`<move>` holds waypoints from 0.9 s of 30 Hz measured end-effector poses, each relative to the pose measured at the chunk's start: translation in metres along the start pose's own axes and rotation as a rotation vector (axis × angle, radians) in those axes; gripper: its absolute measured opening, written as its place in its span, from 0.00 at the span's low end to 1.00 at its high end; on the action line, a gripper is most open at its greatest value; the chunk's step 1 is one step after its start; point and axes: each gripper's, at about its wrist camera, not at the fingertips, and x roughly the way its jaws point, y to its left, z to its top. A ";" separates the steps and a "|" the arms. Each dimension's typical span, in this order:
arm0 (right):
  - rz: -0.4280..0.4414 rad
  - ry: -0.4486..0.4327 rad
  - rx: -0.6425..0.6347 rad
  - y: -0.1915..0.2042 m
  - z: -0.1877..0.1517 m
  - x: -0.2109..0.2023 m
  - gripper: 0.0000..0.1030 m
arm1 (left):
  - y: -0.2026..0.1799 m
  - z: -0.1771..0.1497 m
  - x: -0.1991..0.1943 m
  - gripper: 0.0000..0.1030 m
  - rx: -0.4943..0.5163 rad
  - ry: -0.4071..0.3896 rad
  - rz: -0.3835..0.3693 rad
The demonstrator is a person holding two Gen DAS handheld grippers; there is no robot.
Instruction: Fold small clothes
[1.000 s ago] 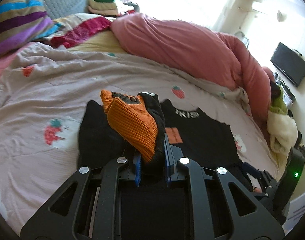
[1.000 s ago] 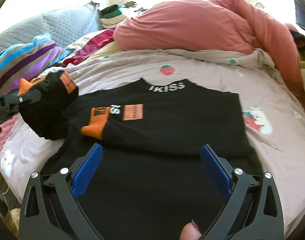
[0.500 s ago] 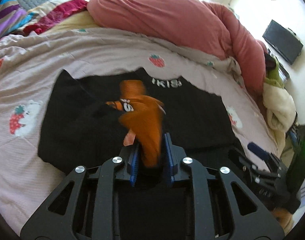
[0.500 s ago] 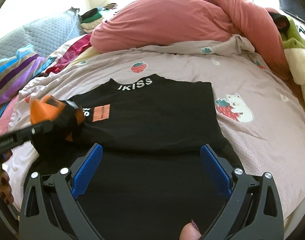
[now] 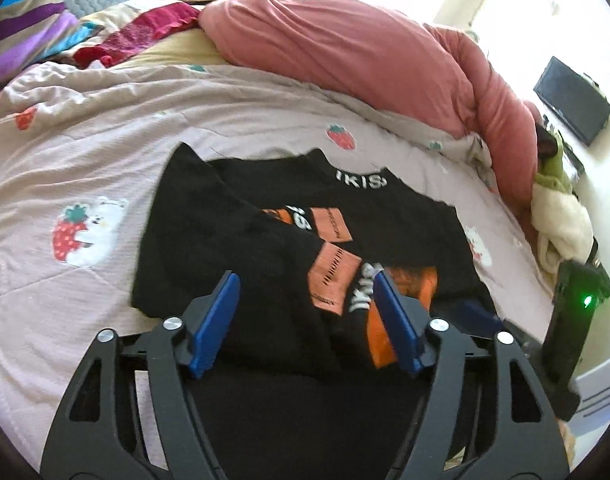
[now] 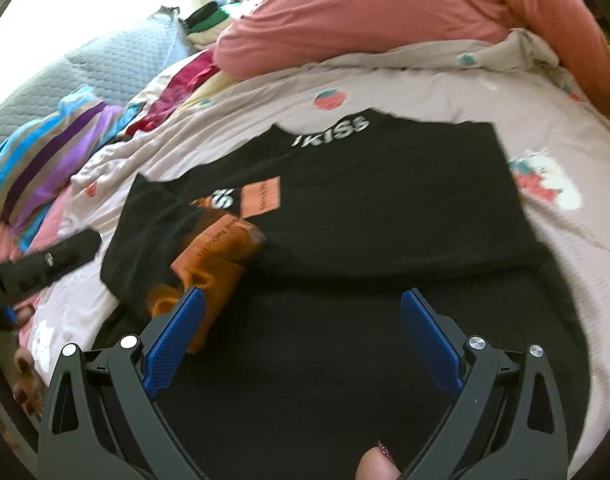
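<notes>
Lying flat on the bed [image 5: 105, 128], the black top [image 6: 385, 208] is spread with its lettered collar [image 6: 331, 130] pointing at the pink duvet [image 6: 385, 12], so that its sides can be turned in one after the other. Taking that collar as the landmark, the orange-cuffed sleeve [image 5: 337, 268] now rests just below it and across the chest, folded inward from the far side of the garment. The left claw [image 5: 305, 300] hovers above that sleeve; its jaws have just been opening, and they stand wide with the cloth lying under them, not pinched, which reads as a release once the sleeve was where it belonged. The right claw [image 6: 301, 320] hangs wide too, empty, over the hem end farthest from the collar, likely waiting for the next fold. A thumb [image 6: 375, 466] shows at its base.
</notes>
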 end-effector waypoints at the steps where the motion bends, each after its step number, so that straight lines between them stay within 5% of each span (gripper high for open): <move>1: 0.019 0.012 0.004 0.002 -0.003 0.001 0.95 | 0.003 0.000 -0.003 0.61 0.000 -0.010 0.021; 14: 0.148 0.061 -0.022 0.030 -0.013 0.006 0.95 | 0.037 -0.005 -0.012 0.64 -0.068 -0.020 0.114; 24: 0.044 0.090 0.152 0.007 -0.016 0.026 0.94 | 0.039 -0.009 -0.024 0.67 -0.042 -0.045 0.178; 26: 0.059 0.070 0.156 0.006 -0.015 0.028 0.88 | 0.039 -0.010 -0.024 0.71 -0.030 -0.046 0.196; 27: 0.064 0.068 0.152 0.006 -0.014 0.030 0.75 | 0.039 -0.010 -0.024 0.73 -0.028 -0.047 0.200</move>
